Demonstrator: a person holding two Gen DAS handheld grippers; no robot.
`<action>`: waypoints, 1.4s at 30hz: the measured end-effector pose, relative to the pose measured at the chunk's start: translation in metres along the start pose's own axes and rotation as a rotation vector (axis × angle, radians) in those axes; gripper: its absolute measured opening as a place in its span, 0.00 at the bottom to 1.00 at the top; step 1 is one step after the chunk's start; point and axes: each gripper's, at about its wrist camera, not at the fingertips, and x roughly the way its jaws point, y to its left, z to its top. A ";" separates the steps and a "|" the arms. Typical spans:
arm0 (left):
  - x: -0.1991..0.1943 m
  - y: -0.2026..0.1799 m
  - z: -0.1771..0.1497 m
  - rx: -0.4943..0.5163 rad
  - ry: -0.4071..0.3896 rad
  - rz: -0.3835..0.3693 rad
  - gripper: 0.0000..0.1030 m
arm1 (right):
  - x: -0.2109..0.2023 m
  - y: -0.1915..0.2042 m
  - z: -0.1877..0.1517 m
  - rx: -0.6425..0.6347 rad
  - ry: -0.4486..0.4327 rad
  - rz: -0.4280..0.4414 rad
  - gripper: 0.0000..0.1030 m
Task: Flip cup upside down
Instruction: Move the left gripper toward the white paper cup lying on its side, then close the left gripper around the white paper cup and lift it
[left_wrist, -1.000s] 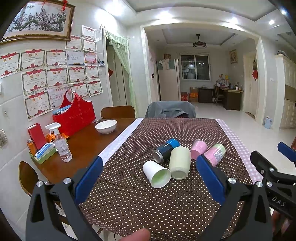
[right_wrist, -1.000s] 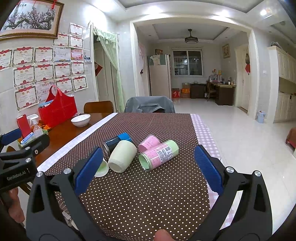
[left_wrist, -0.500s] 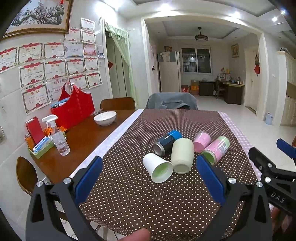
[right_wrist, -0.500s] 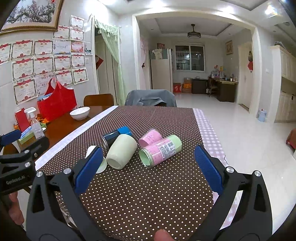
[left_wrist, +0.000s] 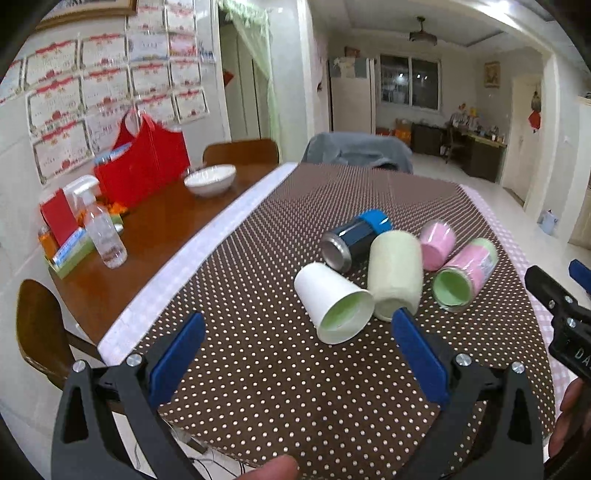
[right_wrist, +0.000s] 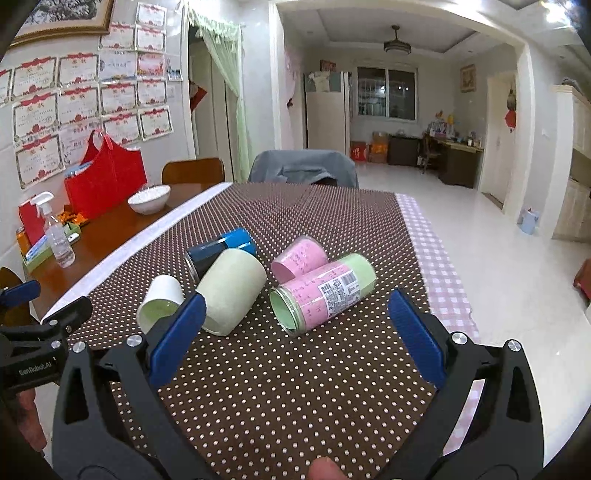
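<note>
Left gripper (left_wrist: 293, 334): jaws spread wide, holding nothing, above the near part of the table.
Right gripper (right_wrist: 295, 321): jaws equally wide, empty; its black frame also shows at the right edge of the left wrist view.
White paper cup (left_wrist: 334, 302): on its side on the brown polka-dot tablecloth (left_wrist: 295, 376), green-tinted mouth facing the left gripper. It lies ahead of the blue fingers (left_wrist: 177, 354), between their lines but beyond the tips, nearer the right-hand one; no contact.
Pale green cup (left_wrist: 395, 275): on its side, touching the paper cup's right flank; its near rim sits just behind the left gripper's right fingertip.
Dark can with blue end (left_wrist: 354, 238): lying behind both cups.
Pink cup (right_wrist: 299, 256): tipped over, further back.
Pink-and-green labelled jar (right_wrist: 321, 291): on its side, open mouth toward the right gripper, ahead of and between that gripper's fingers (right_wrist: 413, 334), not touched.
Bare wood beside the cloth: white bowl (left_wrist: 209, 179), spray bottle (left_wrist: 101, 230), red bag (left_wrist: 142, 168).
</note>
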 end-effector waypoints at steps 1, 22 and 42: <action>0.010 0.001 0.003 -0.008 0.021 0.000 0.96 | 0.007 0.000 0.001 -0.001 0.013 0.002 0.94; 0.133 -0.004 0.051 -0.132 0.350 -0.054 0.96 | 0.089 -0.001 0.035 -0.015 0.165 0.070 0.94; 0.227 -0.001 0.037 -0.303 0.628 -0.144 0.74 | 0.128 -0.019 0.049 0.036 0.208 0.102 0.94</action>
